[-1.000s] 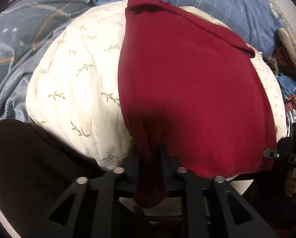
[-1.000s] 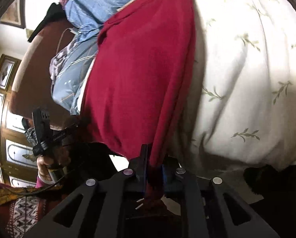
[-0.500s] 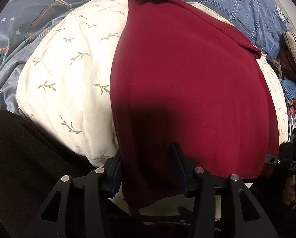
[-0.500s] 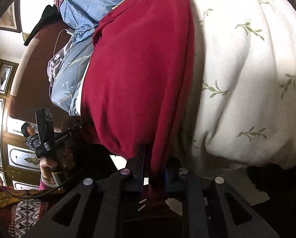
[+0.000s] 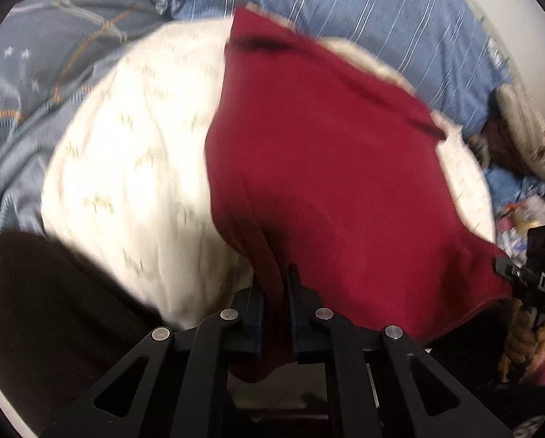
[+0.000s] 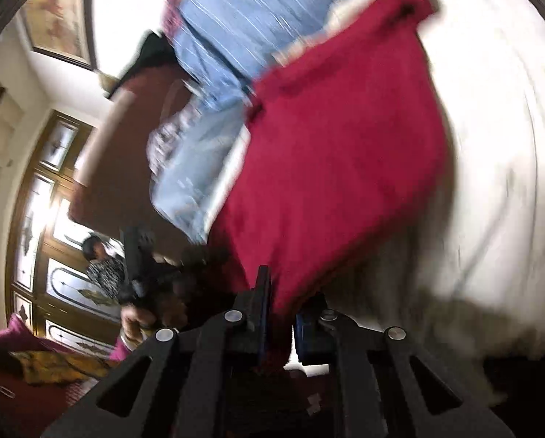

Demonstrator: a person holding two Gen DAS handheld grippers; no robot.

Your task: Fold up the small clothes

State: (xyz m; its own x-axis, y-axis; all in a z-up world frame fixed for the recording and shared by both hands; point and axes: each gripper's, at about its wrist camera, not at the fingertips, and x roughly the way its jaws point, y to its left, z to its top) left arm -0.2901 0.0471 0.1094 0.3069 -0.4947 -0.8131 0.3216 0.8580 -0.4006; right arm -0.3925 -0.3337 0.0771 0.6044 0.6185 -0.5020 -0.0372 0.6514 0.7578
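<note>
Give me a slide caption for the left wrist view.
Left tool pinching the red cloth's near edge on a cream pillow.

Both views motion-blurred. Leaf print on white pillow (image 5: 133, 189) smeared, barely readable left of left gripper (image 5: 276, 288). Red cloth (image 5: 327, 189) near edge pinched and hidden between its pads. Right gripper (image 6: 281, 292): cloth corner likewise hidden between fingers. Clutter (image 5: 528, 219) far right of left gripper too blurred to identify. Blue striped bedding (image 6: 235, 29) cut by frame top.
</note>
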